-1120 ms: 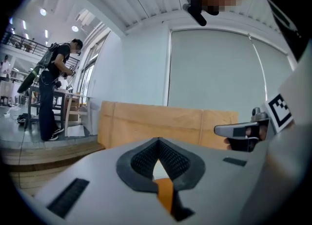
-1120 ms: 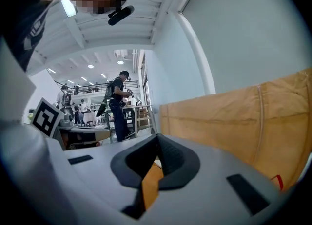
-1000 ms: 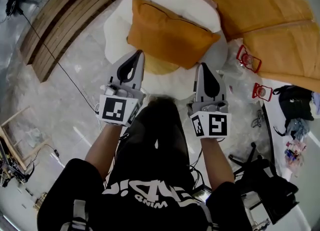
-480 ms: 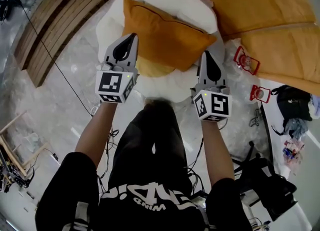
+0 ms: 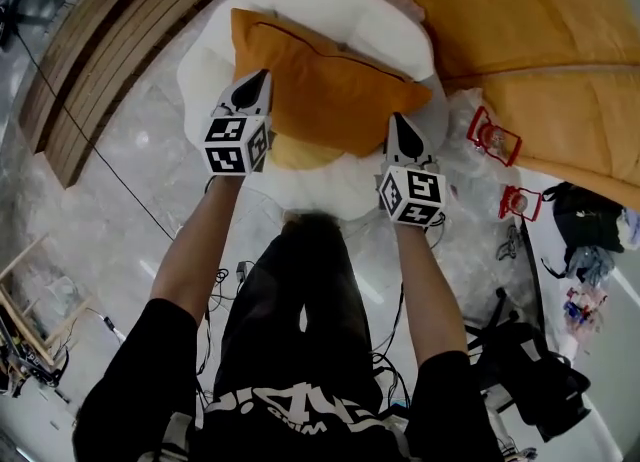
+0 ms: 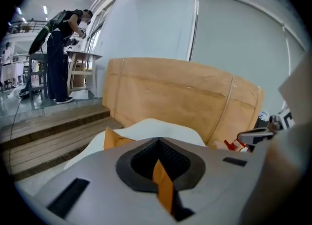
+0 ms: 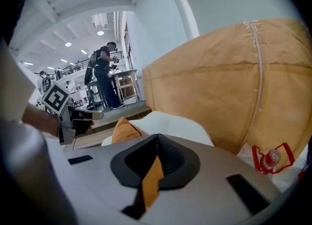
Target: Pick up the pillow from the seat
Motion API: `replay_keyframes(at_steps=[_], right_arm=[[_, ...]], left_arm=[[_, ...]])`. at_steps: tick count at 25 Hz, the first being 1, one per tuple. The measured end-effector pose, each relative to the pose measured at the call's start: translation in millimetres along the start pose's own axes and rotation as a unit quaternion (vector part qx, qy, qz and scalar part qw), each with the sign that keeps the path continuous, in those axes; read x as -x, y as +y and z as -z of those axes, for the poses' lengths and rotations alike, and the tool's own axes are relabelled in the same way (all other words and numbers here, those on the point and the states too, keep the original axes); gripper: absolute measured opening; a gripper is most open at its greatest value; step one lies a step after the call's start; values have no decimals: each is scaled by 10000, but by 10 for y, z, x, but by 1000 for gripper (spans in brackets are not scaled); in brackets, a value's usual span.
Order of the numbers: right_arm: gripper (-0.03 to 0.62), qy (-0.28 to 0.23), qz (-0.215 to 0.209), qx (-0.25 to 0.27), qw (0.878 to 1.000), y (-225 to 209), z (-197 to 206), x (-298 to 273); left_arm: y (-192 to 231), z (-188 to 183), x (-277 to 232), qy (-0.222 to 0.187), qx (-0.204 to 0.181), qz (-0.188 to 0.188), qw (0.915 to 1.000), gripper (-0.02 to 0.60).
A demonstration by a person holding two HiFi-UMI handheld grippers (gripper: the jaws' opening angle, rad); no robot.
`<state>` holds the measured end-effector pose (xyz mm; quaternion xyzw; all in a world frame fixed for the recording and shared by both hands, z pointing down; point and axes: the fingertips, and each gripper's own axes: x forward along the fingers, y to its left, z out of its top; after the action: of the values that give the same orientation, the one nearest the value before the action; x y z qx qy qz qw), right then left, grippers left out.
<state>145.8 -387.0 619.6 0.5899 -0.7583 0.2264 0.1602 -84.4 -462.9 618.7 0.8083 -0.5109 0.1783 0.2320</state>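
Note:
An orange pillow (image 5: 330, 80) lies on the round white seat (image 5: 375, 22). My left gripper (image 5: 256, 80) is shut, its tip at the pillow's left edge. My right gripper (image 5: 398, 120) is shut too, its tip at the pillow's near right edge. In the left gripper view the shut left gripper (image 6: 158, 142) points over the seat (image 6: 156, 127), with a corner of the pillow (image 6: 113, 140) above it and a strip of orange showing through the slit. The right gripper view shows the same for the right gripper (image 7: 157, 139): the pillow (image 7: 125, 131) and seat (image 7: 170, 122) lie just beyond. I cannot see any fabric pinched.
A big tan padded cushion (image 5: 540, 40) stands behind and right of the seat. Two red lantern-like objects (image 5: 495, 122) lie on plastic sheeting at the right. Wooden steps (image 5: 110, 40) curve along the left, with a black cable across the floor. A person (image 6: 61, 48) works at a far table.
Both grippers have moved forward from in front of the seat up to the pillow's edges. The jaws have stayed shut.

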Motion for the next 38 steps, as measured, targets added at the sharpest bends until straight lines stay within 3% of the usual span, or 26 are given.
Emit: replay_keyframes(at_steps=[10, 11, 12, 14, 15, 17, 19, 26, 34, 38], right_arm=[[23, 385, -190, -284, 9987, -118, 391, -328], [25, 424, -203, -360, 9982, -140, 428, -347], [58, 431, -194, -462, 9978, -170, 455, -364], [226, 381, -121, -777, 9962, -258, 497, -403], [284, 380, -58, -936, 9949, -315, 535, -423], [313, 509, 102, -1120, 9924, -443, 674, -464], [335, 719, 245, -1250, 9892, -564, 857, -514], [342, 1157, 594, -1497, 9801, -846, 1333, -738], [341, 1255, 494, -1920, 9721, -944, 1554, -980], [291, 1239, 516, -1575, 9784, -904, 1525, -1017]], left_arm=[[212, 576, -336, 649, 277, -94, 9975, 8], [244, 618, -348, 698, 339, -101, 9969, 32], [279, 651, -360, 724, 429, -108, 9964, 116], [378, 696, -389, 703, 670, -186, 9951, 186], [440, 720, -411, 682, 790, -261, 9942, 254], [568, 785, -473, 690, 909, -422, 9926, 325], [658, 856, -559, 762, 864, -494, 9921, 341], [928, 1084, -859, 985, 1022, -628, 9879, 350], [950, 1249, -1095, 1115, 1205, -237, 9862, 346], [923, 1199, -1082, 1159, 1038, -159, 9877, 275]])
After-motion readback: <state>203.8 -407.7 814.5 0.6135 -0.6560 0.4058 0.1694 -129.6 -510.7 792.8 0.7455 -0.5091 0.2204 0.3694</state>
